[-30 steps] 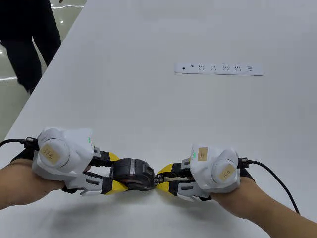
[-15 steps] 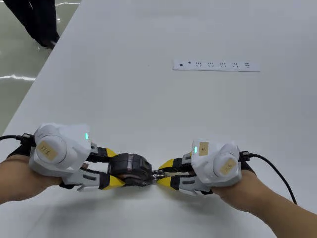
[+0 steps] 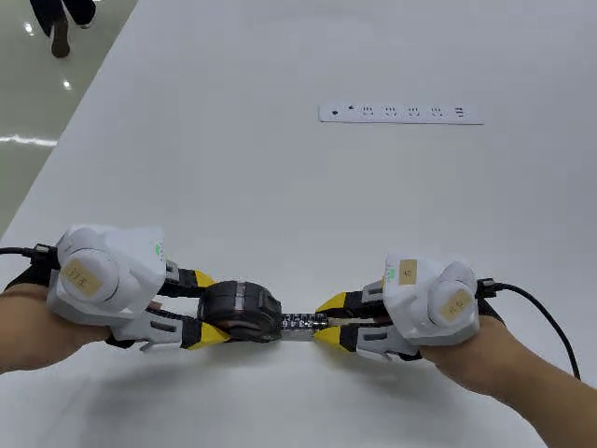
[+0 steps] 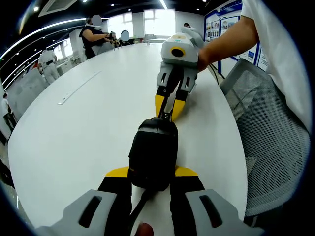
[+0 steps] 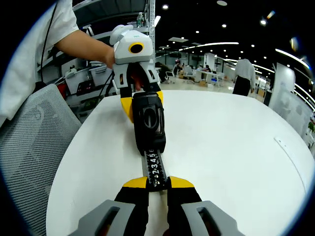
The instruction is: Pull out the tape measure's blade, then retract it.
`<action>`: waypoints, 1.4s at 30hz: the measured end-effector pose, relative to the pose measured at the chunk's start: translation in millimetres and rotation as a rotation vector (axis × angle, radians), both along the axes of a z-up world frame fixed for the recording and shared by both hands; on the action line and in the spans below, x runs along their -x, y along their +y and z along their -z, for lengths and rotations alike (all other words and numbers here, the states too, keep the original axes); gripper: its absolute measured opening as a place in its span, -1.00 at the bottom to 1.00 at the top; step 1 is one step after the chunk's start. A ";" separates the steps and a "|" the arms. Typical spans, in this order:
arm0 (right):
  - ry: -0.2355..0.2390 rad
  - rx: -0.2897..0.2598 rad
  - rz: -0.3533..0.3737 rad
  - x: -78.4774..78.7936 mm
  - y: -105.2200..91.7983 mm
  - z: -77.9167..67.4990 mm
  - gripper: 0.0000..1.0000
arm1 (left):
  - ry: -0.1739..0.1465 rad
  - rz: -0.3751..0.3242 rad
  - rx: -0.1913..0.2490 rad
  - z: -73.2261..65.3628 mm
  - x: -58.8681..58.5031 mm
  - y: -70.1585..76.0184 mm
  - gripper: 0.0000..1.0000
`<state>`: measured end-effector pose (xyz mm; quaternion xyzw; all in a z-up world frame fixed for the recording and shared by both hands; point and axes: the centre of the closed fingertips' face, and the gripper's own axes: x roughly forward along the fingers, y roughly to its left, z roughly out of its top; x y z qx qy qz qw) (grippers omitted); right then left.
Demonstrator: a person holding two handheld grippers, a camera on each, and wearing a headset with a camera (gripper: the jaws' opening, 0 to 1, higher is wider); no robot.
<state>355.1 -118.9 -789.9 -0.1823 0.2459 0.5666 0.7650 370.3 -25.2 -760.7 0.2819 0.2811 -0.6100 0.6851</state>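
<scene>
Your left gripper point(image 3: 210, 308) clamps the tape measure point(image 3: 241, 312) at the near edge of the white table point(image 3: 280, 187), while your right gripper point(image 3: 326, 320) pinches the short drawn-out blade point(image 3: 300, 323), its end hook hidden between the jaws.

On the blade point(image 5: 154, 168) sticking out of the tape measure point(image 5: 150, 118), you can read the black numerals 3, 4 and 5 in your right gripper view. They run along the strip just ahead of the right gripper point(image 5: 157, 183), which pinches it. In the head view, your left gripper point(image 3: 207, 308) and the right gripper each carry tan stickers point(image 3: 79, 277) with dark writing, too small to read. The power strip point(image 3: 401, 114) farther up the table point(image 3: 280, 187) has small marks by its sockets, also illegible.
</scene>
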 end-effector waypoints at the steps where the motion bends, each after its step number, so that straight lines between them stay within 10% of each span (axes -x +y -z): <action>1: -0.001 0.003 0.000 0.7 -1.8 0.2 -0.80 | -0.002 0.003 -0.002 0.0 0.1 0.0 -0.53; 42: -0.024 0.123 0.024 9.5 -90.4 -0.9 -0.81 | -0.010 -0.007 -0.012 2.8 -2.2 -0.1 -0.52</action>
